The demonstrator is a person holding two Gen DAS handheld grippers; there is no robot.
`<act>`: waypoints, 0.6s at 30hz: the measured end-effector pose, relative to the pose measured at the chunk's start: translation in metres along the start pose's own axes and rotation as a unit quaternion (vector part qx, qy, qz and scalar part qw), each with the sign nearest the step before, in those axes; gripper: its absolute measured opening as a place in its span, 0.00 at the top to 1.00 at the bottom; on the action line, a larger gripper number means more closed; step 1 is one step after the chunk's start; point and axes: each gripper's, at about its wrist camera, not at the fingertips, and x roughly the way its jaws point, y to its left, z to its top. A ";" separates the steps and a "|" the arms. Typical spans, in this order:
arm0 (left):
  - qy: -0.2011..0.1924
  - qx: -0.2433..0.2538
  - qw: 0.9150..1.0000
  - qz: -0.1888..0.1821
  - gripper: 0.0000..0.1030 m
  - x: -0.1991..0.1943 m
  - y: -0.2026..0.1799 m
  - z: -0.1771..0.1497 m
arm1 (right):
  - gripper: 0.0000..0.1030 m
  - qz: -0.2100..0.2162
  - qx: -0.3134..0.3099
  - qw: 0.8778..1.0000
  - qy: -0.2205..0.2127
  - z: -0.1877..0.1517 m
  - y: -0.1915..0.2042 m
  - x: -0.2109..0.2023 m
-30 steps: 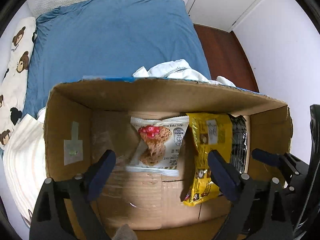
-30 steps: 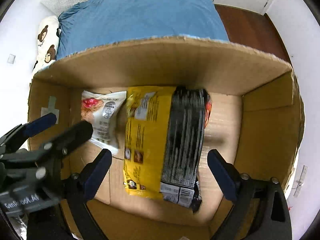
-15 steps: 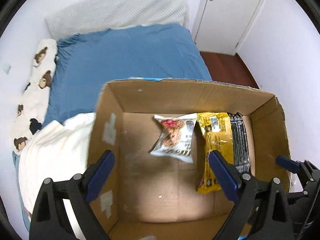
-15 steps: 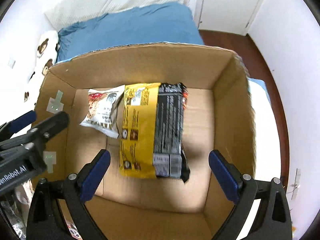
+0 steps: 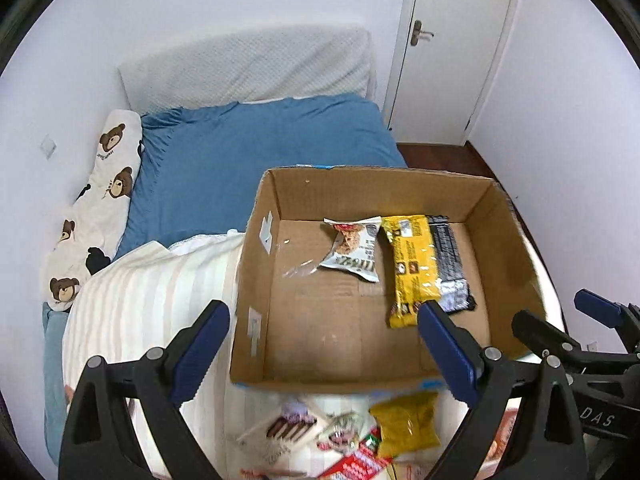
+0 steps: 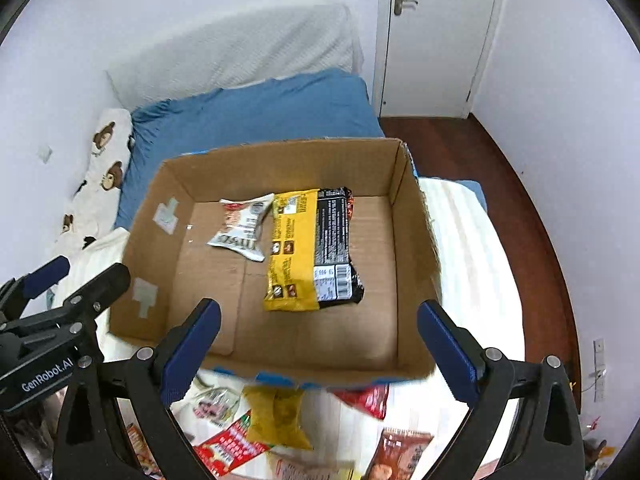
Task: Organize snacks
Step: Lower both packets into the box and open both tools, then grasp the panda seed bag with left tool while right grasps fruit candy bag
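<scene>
Nearest: left gripper point(image 5: 324, 354) and right gripper point(image 6: 318, 350), both spread wide, gripping nothing. Just beyond, loose snack packets point(image 6: 276, 416) strewn on striped bedding point(image 5: 160, 280). Farther, open cardboard box point(image 6: 412, 240) containing a cookie packet point(image 6: 242, 232) touching a yellow-and-black pack point(image 6: 310, 248). Behind, blue bedsheet point(image 5: 256, 148).

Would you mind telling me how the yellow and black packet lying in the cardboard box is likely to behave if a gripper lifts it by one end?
The yellow and black packet looks like glossy film, so it may slip between the pads. It lies flat and long, so it would probably sag. Its wrinkled surface suggests soft packaging, likely light.
</scene>
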 end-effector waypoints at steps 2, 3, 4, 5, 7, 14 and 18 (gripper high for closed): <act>-0.005 -0.004 1.000 -0.001 0.07 -0.013 0.001 -0.009 | 0.02 0.006 0.003 1.000 -0.006 -0.012 0.001 -0.017; -0.008 -0.005 1.000 -0.001 0.07 -0.019 0.001 -0.013 | 0.02 0.010 0.005 1.000 -0.007 -0.018 0.002 -0.024; -0.011 -0.006 1.000 -0.001 0.07 -0.025 0.002 -0.019 | 0.02 0.015 0.007 1.000 -0.007 -0.025 0.003 -0.031; -0.012 -0.010 1.000 -0.001 0.07 -0.032 0.004 -0.026 | 0.02 0.019 0.011 1.000 -0.008 -0.034 0.003 -0.039; -0.012 -0.017 1.000 0.000 0.07 -0.042 0.008 -0.039 | 0.02 0.028 0.019 0.999 -0.004 -0.051 0.003 -0.046; 0.037 -0.049 0.998 0.021 0.07 -0.051 0.036 -0.119 | 0.02 0.063 0.054 0.995 0.059 -0.128 -0.001 -0.024; 0.082 -0.079 0.993 0.044 0.07 -0.041 0.059 -0.167 | 0.02 0.093 0.087 0.983 0.129 -0.188 -0.005 0.006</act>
